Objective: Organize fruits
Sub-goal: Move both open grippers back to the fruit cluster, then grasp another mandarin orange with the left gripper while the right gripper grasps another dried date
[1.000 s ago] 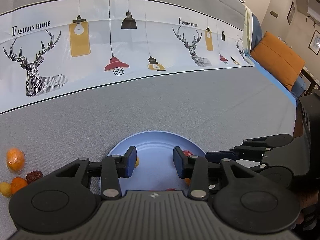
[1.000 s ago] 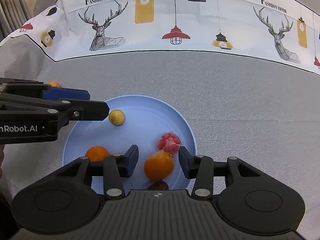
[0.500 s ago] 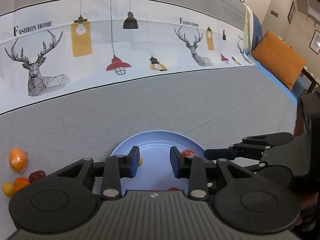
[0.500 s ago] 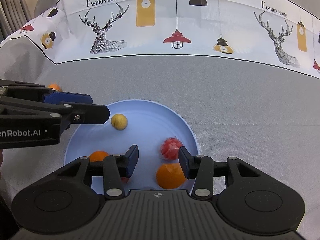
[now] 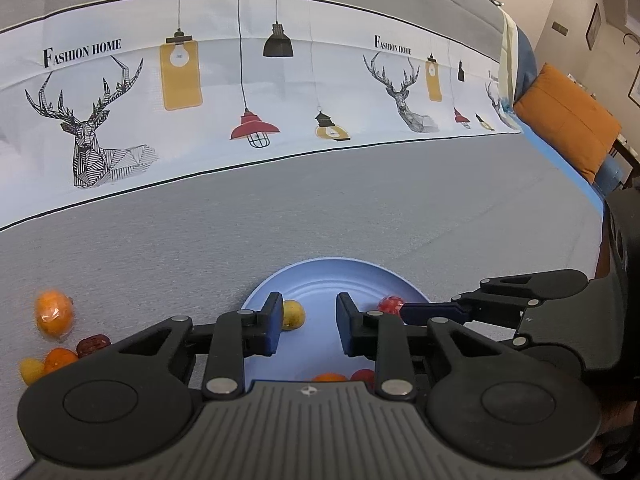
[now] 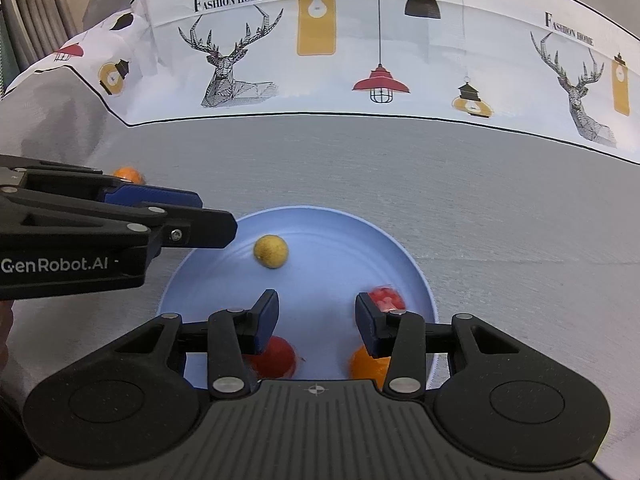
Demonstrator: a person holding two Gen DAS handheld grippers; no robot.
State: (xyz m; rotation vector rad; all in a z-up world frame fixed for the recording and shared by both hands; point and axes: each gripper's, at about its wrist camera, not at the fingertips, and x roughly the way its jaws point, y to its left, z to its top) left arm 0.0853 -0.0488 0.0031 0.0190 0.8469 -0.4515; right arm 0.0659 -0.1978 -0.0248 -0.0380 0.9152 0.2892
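Observation:
A light blue plate (image 6: 340, 232) lies on the grey cloth and holds a small yellow fruit (image 6: 271, 251), a wrapped red fruit (image 6: 386, 298), a red fruit (image 6: 276, 360) and an orange (image 6: 366, 362). My right gripper (image 6: 316, 320) is open and empty above the plate's near side. My left gripper (image 5: 306, 326) is open and empty over the plate's (image 5: 340, 276) left edge, beside the yellow fruit (image 5: 293, 314). Loose fruits lie on the cloth to the left: a wrapped orange (image 5: 54, 316), a dark red one (image 5: 93, 345), a small orange (image 5: 59, 360) and a yellow one (image 5: 31, 370).
A white cloth band printed with deer and lamps (image 5: 240, 92) runs along the back. An orange cushion (image 5: 568, 120) sits at the far right. The left gripper's fingers (image 6: 160, 224) reach in from the left in the right wrist view.
Both grippers have pulled back toward me, so the plate sits lower and farther in under them. The orange and red fruit in the plate have shifted apart under the right gripper.

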